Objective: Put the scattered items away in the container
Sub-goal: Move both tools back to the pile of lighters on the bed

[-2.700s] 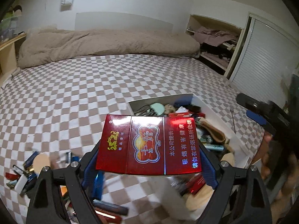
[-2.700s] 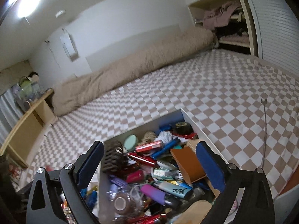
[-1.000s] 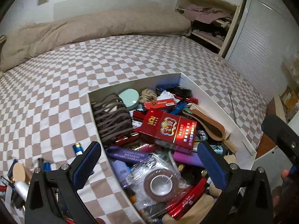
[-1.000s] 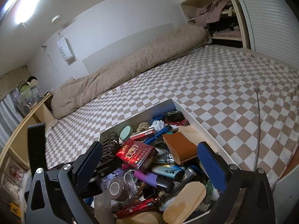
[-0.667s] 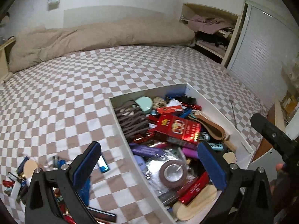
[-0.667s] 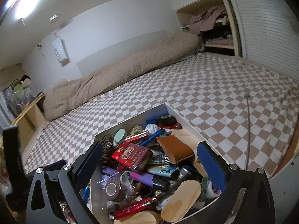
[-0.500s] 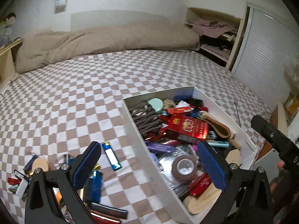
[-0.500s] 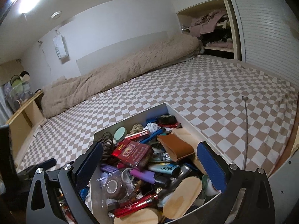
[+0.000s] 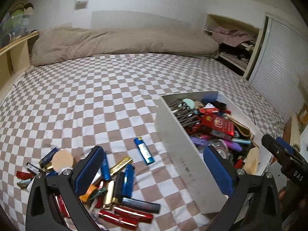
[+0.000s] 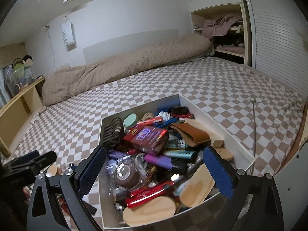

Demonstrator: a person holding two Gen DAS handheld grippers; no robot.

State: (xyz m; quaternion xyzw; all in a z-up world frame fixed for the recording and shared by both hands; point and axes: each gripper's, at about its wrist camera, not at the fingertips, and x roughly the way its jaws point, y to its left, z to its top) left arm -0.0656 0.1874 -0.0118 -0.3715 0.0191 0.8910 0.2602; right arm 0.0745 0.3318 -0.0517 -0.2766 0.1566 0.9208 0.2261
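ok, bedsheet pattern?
Tan-and-white checkered bedsheet, shown best in the left wrist view.

White box (image 9: 179,150) sits on the checkered bed, crammed full; red cigarette pack (image 10: 148,135) lies flat on top of the heap near a roll of brown tape (image 10: 126,175); blue lighter (image 9: 144,150) lies alone just left of the box; pile of lighters and packs (image 9: 113,184) beyond it.

Left finger (image 9: 89,170) covers part of the loose pile (image 9: 115,184); pile runs off bottom edge. Box (image 10: 202,113) near corners cut by right gripper (image 10: 154,170) frame. Labels unreadable.
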